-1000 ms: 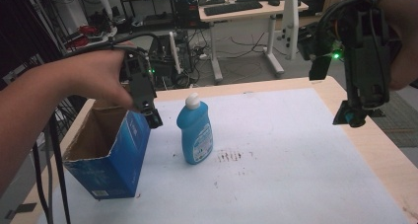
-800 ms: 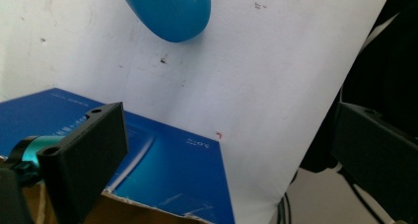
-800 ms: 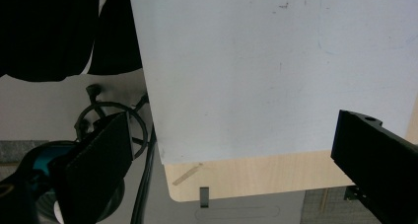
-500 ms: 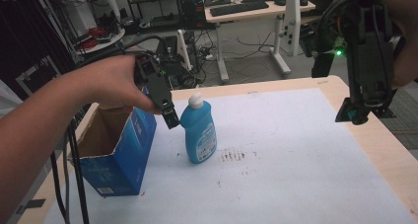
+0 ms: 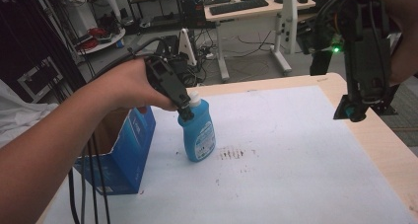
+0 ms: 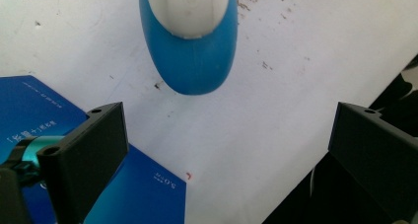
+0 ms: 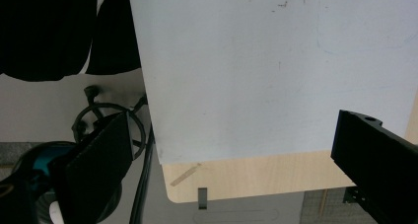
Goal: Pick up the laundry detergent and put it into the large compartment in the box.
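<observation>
The blue bottle is standing upright on the white table, just beside the blue carton. The left gripper is hovering right at its white cap; in the left gripper view the bottle is sitting ahead of the 2 jaws, which are spread wide and gripping nothing. The right gripper is hanging over the table's right edge, well apart, its jaws likewise wide and empty.

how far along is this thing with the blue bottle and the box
Early on. Done: the left tongs have reached the blue bottle, jaws wide open above its white cap. Left: gripping it; it stands on the table beside the open blue box. The right tongs hover open, idle.
</observation>
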Motion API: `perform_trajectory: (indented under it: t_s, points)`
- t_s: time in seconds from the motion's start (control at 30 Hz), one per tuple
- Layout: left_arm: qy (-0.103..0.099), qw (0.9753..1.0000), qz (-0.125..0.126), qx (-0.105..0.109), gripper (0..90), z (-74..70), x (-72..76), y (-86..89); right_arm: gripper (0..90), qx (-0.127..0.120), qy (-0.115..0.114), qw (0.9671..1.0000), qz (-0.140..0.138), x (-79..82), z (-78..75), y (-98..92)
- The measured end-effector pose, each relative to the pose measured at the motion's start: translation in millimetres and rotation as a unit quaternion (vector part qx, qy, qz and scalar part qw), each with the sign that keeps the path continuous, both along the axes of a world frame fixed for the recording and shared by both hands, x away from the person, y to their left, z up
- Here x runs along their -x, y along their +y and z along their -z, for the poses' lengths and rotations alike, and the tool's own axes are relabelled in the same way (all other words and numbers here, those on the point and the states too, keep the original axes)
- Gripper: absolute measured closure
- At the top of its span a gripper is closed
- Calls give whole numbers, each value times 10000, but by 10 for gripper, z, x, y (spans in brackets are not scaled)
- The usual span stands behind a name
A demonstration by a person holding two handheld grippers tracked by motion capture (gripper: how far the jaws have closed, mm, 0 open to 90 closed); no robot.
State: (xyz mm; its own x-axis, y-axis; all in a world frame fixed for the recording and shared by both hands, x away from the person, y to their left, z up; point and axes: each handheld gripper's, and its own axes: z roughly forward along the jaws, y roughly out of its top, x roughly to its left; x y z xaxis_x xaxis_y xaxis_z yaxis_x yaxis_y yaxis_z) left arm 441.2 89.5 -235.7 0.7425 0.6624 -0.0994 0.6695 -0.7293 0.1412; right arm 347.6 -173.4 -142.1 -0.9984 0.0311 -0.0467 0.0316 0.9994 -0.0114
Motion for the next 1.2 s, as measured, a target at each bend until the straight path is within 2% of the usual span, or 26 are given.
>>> perform_trajectory:
  t_s: [0.27,0.4,0.57,0.83,1.0,1.17,1.2]
  points:
    - [-39,9999,-154,37,17,75,-62,-73,15,8,4,10000,-43,-17,16,21]
    - [10,9998,-206,13,17,158,-105,-131,15,7,15,10000,-41,-21,17,42]
    - [-32,9995,-308,-25,17,250,-172,-175,15,38,27,10000,-60,-27,27,55]
    - [-32,9990,-452,39,17,421,-277,-199,15,26,25,10000,-36,-31,31,55]
    - [-172,9985,-509,95,17,477,-313,-225,15,31,39,10000,-24,-46,38,49]
    - [-198,9985,-512,42,17,513,-336,-251,15,33,39,10000,-24,-50,50,55]
    - [-184,9986,-504,-40,17,549,-352,-269,15,45,46,10000,-16,-51,54,58]
